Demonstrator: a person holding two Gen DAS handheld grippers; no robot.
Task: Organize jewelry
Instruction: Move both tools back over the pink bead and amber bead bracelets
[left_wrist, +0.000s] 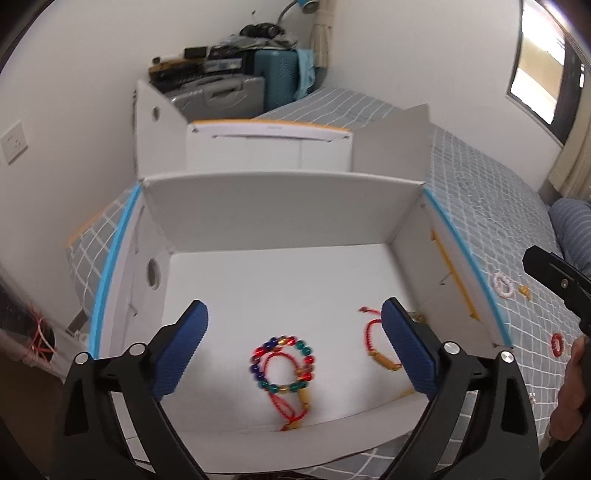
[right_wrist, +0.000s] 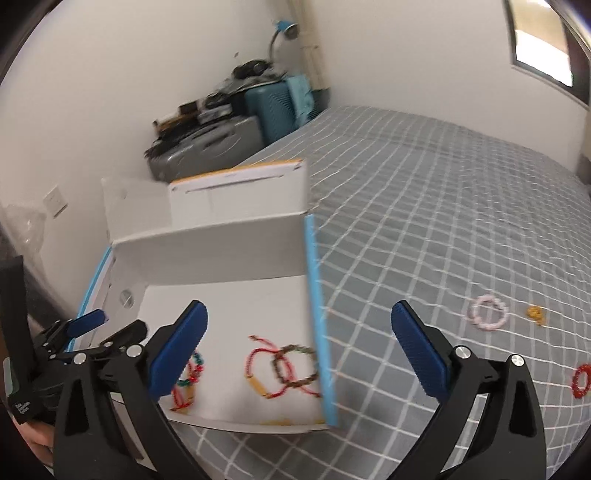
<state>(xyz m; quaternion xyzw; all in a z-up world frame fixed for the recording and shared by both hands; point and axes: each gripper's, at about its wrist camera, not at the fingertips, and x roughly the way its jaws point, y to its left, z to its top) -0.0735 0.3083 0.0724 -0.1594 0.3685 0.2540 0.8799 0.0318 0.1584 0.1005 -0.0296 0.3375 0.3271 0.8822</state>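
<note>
Left wrist view
left claw (left_wrist: 293, 334): jaws wide apart, nothing between the pads; hangs over the box, so any drop here lands inside.
box (left_wrist: 280, 206): white, open-topped, walls up on all sides; it is the collection bin, directly ahead and below the claw.
bead bracelet (left_wrist: 284, 363): multicolour, on the box floor just under and between the pads, overlapping a red cord (left_wrist: 286, 391).
second cord (left_wrist: 376, 343): red with a tan bead, on the floor beside the right pad.
pink ring (left_wrist: 503, 285): on the bed right of the claw, outside the box wall, not yet sorted.
gold bit (left_wrist: 525, 291): just beside the pink ring.
red ring (left_wrist: 556, 344): on the bed, nearer, far right.
right claw (left_wrist: 554, 277): only one black arm shows at the right edge; grip unreadable here.

Right wrist view
right claw (right_wrist: 299, 350): jaws spread wide, empty; straddles the box's blue-edged right wall, aimed half at the bed, likely heading to the loose pieces.
pink ring (right_wrist: 487, 312): on the bed (right_wrist: 424, 206) ahead-right of the right pad.
gold bit (right_wrist: 535, 314): just right of it.
red ring (right_wrist: 583, 380): far right, cut by the frame edge.
boxed pieces: cords and a dark bracelet (right_wrist: 295, 365) between the pads, inside the wall.
</note>
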